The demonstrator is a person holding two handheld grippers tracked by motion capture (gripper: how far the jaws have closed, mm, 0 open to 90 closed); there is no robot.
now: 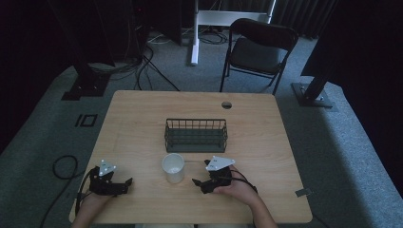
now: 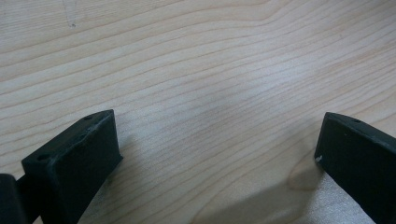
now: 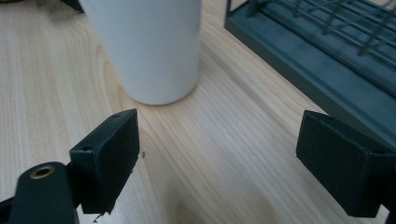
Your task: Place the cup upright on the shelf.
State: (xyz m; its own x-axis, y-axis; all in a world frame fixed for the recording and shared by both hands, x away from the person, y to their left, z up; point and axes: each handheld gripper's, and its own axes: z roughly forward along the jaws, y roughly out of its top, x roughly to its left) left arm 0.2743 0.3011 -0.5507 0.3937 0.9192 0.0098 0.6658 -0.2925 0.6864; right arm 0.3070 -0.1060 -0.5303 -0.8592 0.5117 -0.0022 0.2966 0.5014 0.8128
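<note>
The right hand-held gripper sat low over the bench near its front edge, its two black jaws spread wide with nothing between them, aimed toward the white cup. In the right gripper view the cup stood upright just ahead of the left jaw, apart from it, with bare wood between the jaws. Just behind the cup, a dark wire basket sat near the middle of the bench, its solid base and wire side running along the right of that view. The left hand-held gripper rested well to the cup's left, jaws also parted and empty; its own view looked down on plain wood grain. Beyond the bench stood a black folding chair on grey carpet.
</note>
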